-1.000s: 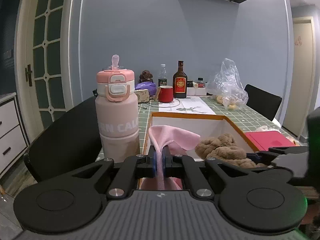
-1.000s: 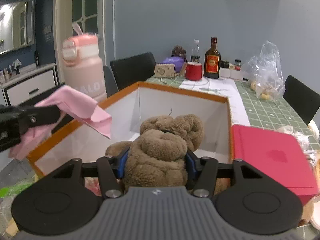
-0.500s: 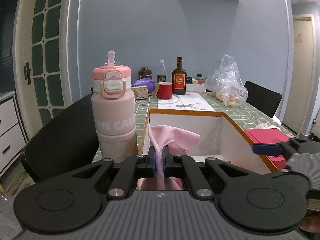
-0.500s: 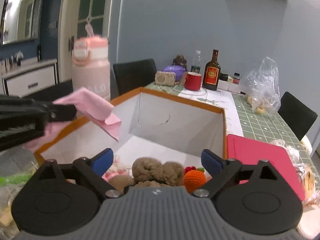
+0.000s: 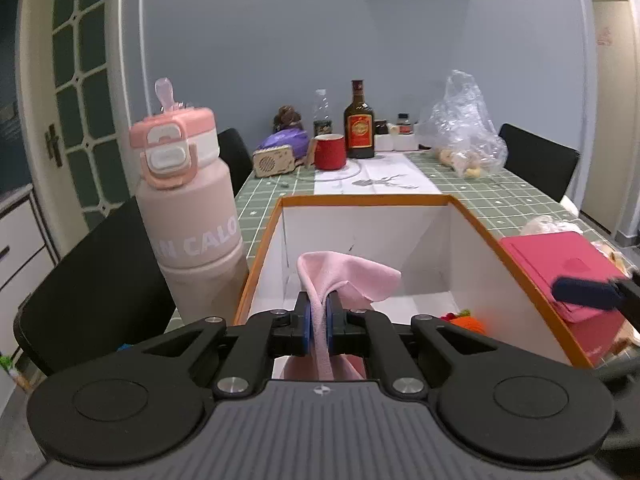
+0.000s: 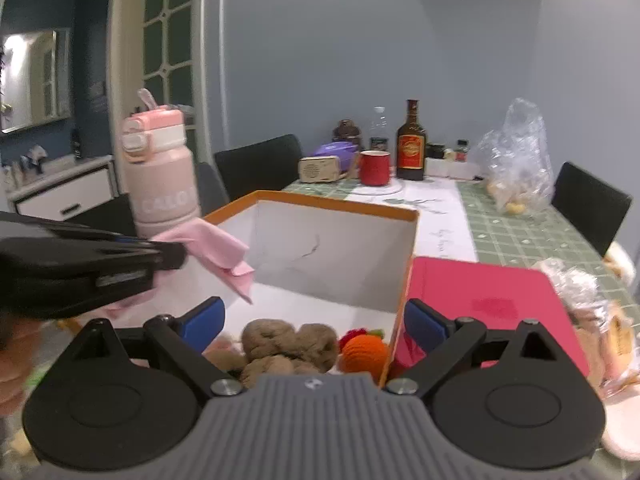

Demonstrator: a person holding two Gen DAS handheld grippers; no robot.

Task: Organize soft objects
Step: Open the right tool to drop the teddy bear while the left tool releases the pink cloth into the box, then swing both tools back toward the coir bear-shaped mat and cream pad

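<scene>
The left tool point(image 5: 318, 316) is clamped on a pink cloth point(image 5: 348, 276), pinching a gathered fold so the rest flops forward over the near left corner of the open white box point(image 5: 360, 202) with the orange rim. The cloth looks light, thin and limp; it will drape and swing from wherever it is pinched, so a bunched fold, as here, seems the surest hold. Judging by that limpness, it should drop into a heap once let go, and it needs to hang well inside the rim first or a corner may catch on the box wall.

The right tool point(image 6: 314, 320) has just been opening and now stands wide with nothing between its pads. Below it, on the near floor of the box, lies a brown plush toy point(image 6: 286, 346), with an orange knitted ball point(image 6: 362, 354) touching it on the right. Both look squashy and light, easy to take around the middle.

A pink bottle point(image 5: 188, 208) stands on the tabletop point(image 5: 496, 196) just left of the box, and a red case point(image 6: 484, 300) lies against its right side.
</scene>
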